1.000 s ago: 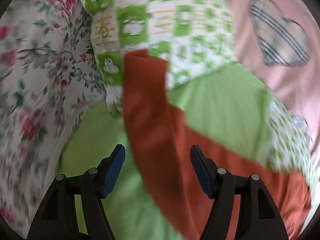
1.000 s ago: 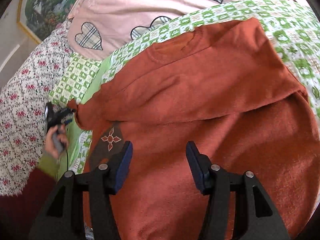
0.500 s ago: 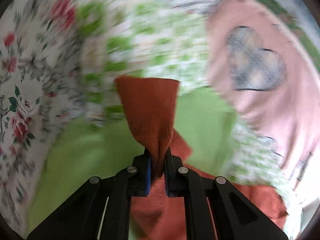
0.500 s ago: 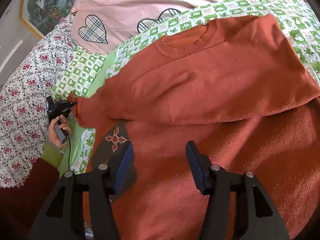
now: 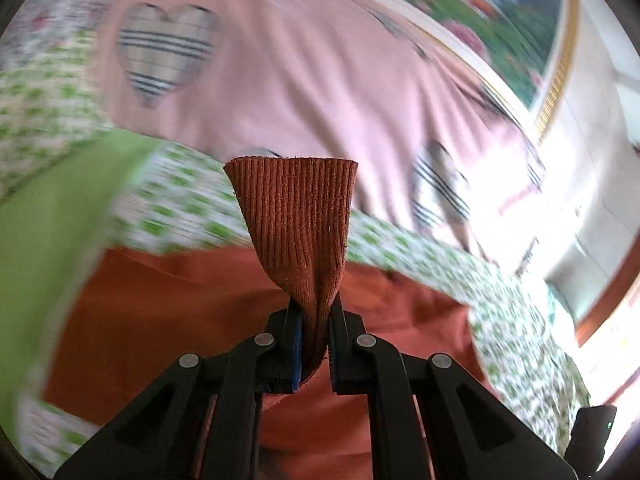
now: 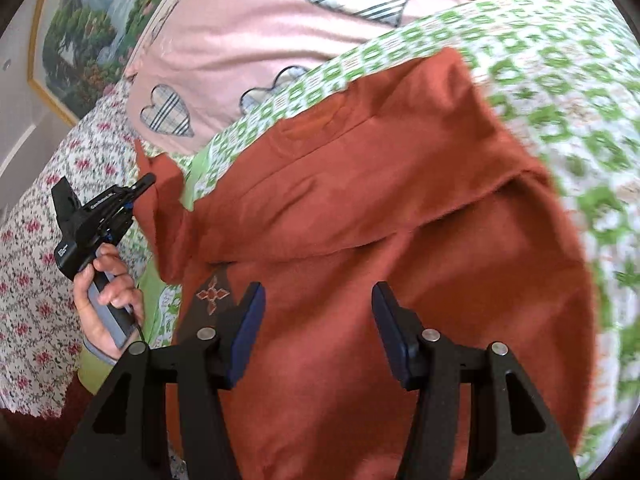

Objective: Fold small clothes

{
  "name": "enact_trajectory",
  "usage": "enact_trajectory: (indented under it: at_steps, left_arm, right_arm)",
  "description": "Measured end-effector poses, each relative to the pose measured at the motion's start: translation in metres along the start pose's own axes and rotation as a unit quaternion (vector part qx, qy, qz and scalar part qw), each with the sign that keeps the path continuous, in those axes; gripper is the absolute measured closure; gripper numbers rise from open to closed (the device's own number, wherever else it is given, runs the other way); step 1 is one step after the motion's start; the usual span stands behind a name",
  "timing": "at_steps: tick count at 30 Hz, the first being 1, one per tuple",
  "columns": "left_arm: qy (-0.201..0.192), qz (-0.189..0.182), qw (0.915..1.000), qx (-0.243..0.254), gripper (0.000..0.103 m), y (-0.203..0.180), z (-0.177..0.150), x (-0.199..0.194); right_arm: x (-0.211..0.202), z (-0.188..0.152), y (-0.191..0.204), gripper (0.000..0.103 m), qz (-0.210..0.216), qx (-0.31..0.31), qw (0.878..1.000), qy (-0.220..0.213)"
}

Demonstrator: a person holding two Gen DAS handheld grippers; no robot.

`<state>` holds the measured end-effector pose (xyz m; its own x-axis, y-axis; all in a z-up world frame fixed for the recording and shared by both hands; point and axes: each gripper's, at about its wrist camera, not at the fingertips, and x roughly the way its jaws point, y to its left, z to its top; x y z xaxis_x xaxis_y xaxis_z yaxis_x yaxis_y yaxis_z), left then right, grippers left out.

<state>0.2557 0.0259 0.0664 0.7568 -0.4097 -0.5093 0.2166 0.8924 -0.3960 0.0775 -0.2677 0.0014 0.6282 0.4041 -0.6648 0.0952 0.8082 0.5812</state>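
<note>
A rust-orange sweater (image 6: 380,216) lies spread on the green-and-white patterned bedspread (image 6: 560,80), its far part folded over the body. My left gripper (image 5: 314,320) is shut on the sweater's ribbed sleeve cuff (image 5: 294,216), which stands up between its pads. In the right wrist view that same left gripper (image 6: 142,184) holds the lifted sleeve at the sweater's left side, with a hand (image 6: 108,296) on its handle. My right gripper (image 6: 318,320) hovers open over the sweater's lower body with nothing between its fingers.
A pink pillow (image 6: 256,32) with plaid heart patches lies beyond the sweater. A floral sheet (image 6: 36,280) covers the bed's left side. A framed landscape picture (image 6: 80,32) hangs on the wall behind. A dark patch with a cross motif (image 6: 212,294) shows on the sweater near my right gripper.
My left gripper closed on the sleeve cuff, then swung it up and over toward the sweater's body. My right gripper shifted slightly and stayed open.
</note>
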Motion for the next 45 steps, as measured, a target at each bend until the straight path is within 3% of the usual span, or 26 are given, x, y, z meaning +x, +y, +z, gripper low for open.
enact_trajectory:
  at_steps: [9,15,18,20,21,23,27,33,35,39,41,42,43,44,45]
  left_arm:
    - [0.066,-0.007,0.9932,0.095,0.095,-0.116,-0.067,0.095]
    - [0.132,0.001,0.9819,0.136,0.089,-0.129,-0.105,0.143]
    - [0.160,-0.008,0.9790,0.127,0.074,-0.121,-0.112,0.144]
    - [0.159,-0.010,0.9792,0.126,0.049,-0.117,-0.111,0.132]
    - [0.155,-0.009,0.9796,0.128,0.046,-0.115,-0.110,0.124]
    - [0.147,-0.009,0.9801,0.133,0.038,-0.106,-0.108,0.099]
    - [0.143,-0.005,0.9797,0.141,0.037,-0.080,-0.105,0.055]
    - [0.113,0.102,0.9792,0.134,0.036,-0.001,-0.100,-0.014]
    - [0.107,0.153,0.9740,0.128,0.033,0.033,-0.101,-0.031]
    - [0.128,0.216,0.9621,0.106,0.033,0.085,-0.102,-0.039]
    - [0.139,0.229,0.9596,0.088,0.033,0.104,-0.101,-0.034]
    - [0.140,0.226,0.9609,0.076,0.033,0.110,-0.099,-0.031]
    - [0.142,0.223,0.9626,0.061,0.033,0.116,-0.095,-0.028]
    - [0.143,0.220,0.9635,0.052,0.033,0.119,-0.092,-0.023]
    - [0.141,0.220,0.9643,0.046,0.033,0.120,-0.088,-0.020]
  right_arm:
    - [-0.031,-0.002,-0.037,0.046,-0.016,0.034,0.999,-0.030]
    - [-0.038,0.001,-0.050,0.046,-0.021,0.049,0.998,-0.043]
    - [-0.032,0.006,-0.052,0.046,-0.018,0.053,0.998,-0.042]
    - [-0.027,0.009,-0.050,0.046,-0.014,0.051,0.998,-0.040]
    - [-0.022,0.012,-0.048,0.046,-0.013,0.049,0.998,-0.039]
    - [-0.014,0.018,-0.045,0.046,-0.009,0.046,0.998,-0.037]
    - [0.009,0.038,-0.037,0.046,0.001,0.037,0.999,-0.034]
    - [0.056,0.082,-0.023,0.046,0.016,0.022,0.999,-0.025]
    - [0.074,0.095,-0.019,0.046,0.014,0.021,0.999,-0.020]
    - [0.109,0.113,-0.013,0.047,0.013,0.018,1.000,-0.006]
    - [0.124,0.117,-0.009,0.058,0.003,0.009,1.000,0.002]
    - [0.132,0.118,-0.008,0.069,-0.004,0.005,1.000,0.009]
    - [0.136,0.119,-0.007,0.088,-0.004,0.005,1.000,0.012]
    - [0.138,0.120,-0.007,0.098,0.000,0.004,1.000,0.013]
    - [0.135,0.122,-0.006,0.098,0.007,0.004,1.000,0.008]
